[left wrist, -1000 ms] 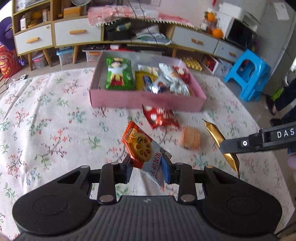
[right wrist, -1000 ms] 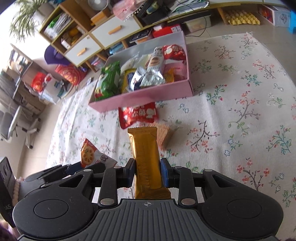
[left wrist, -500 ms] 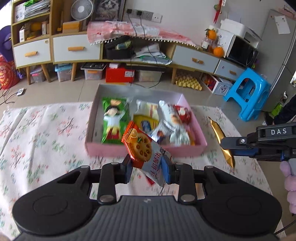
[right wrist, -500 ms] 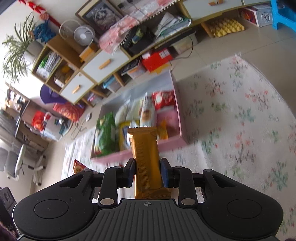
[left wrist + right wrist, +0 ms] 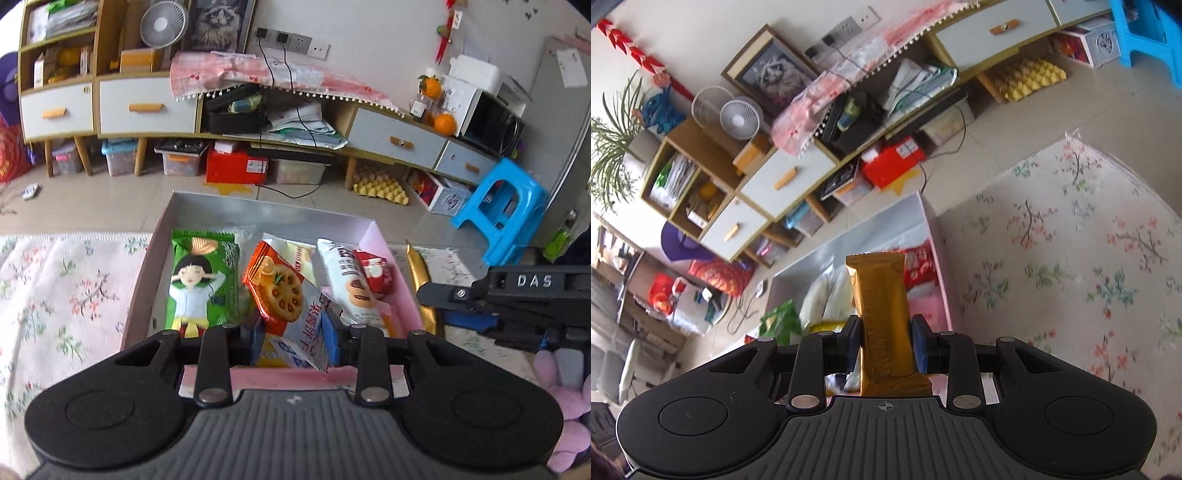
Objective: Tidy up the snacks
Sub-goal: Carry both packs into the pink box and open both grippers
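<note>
My left gripper (image 5: 293, 332) is shut on an orange cracker packet (image 5: 280, 291), held over the middle of the pink box (image 5: 258, 373). Inside the box lie a green snack bag (image 5: 195, 280), a white biscuit packet (image 5: 347, 280) and a small red packet (image 5: 376, 269). My right gripper (image 5: 886, 343) is shut on a gold wrapped bar (image 5: 882, 306), held above the box's right end (image 5: 938, 251). In the left wrist view the gold bar (image 5: 419, 269) and the right gripper (image 5: 443, 299) hang just outside the box's right wall.
The box sits on a floral tablecloth (image 5: 1071, 258) near the table's far edge. Beyond it lie a tiled floor, a low cabinet with drawers (image 5: 147, 107), a red box (image 5: 236, 166) and a blue stool (image 5: 506, 206). A purple plush toy (image 5: 565, 402) is at lower right.
Both grippers have travelled forward from the open tablecloth to the pink box, each carrying its snack. The loose red packet and biscuit on the cloth have dropped out of view.
</note>
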Action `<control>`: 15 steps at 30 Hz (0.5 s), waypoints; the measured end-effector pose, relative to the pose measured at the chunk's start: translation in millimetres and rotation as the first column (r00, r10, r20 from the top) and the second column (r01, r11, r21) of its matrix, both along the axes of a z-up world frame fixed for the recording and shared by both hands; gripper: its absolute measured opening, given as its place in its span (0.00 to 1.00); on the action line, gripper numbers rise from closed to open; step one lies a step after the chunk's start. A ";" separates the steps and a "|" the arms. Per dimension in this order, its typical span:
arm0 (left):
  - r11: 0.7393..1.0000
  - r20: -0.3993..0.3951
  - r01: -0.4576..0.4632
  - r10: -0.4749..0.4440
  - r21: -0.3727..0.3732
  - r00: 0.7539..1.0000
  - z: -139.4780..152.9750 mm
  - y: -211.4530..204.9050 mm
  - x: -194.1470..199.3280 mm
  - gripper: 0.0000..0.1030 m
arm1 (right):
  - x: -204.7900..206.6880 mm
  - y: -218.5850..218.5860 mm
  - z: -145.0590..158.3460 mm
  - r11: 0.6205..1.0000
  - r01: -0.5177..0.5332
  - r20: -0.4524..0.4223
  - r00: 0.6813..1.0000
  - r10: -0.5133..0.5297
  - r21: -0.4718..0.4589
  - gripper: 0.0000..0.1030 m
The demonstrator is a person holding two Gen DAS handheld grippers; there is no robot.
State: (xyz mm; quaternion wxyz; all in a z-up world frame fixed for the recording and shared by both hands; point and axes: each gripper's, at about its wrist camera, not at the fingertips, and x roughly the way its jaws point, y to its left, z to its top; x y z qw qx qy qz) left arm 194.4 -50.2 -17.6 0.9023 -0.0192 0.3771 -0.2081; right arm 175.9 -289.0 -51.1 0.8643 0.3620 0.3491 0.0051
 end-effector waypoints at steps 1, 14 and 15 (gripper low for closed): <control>1.000 0.003 0.000 0.000 0.009 1.000 -1.2 -0.8 0.9 0.29 | 2.0 -0.1 -2.5 1.000 0.003 0.002 1.000 -0.003 0.002 0.28; 1.000 -0.017 -0.017 0.016 -0.005 1.000 -7.2 -1.1 5.8 0.30 | 8.9 -5.6 -17.5 0.999 0.032 0.004 0.999 -0.033 0.030 0.28; 1.000 -0.017 -0.017 0.017 -0.005 1.000 -7.9 -1.7 5.7 0.30 | 8.6 -5.6 -18.5 0.999 0.032 0.004 0.999 -0.032 0.031 0.28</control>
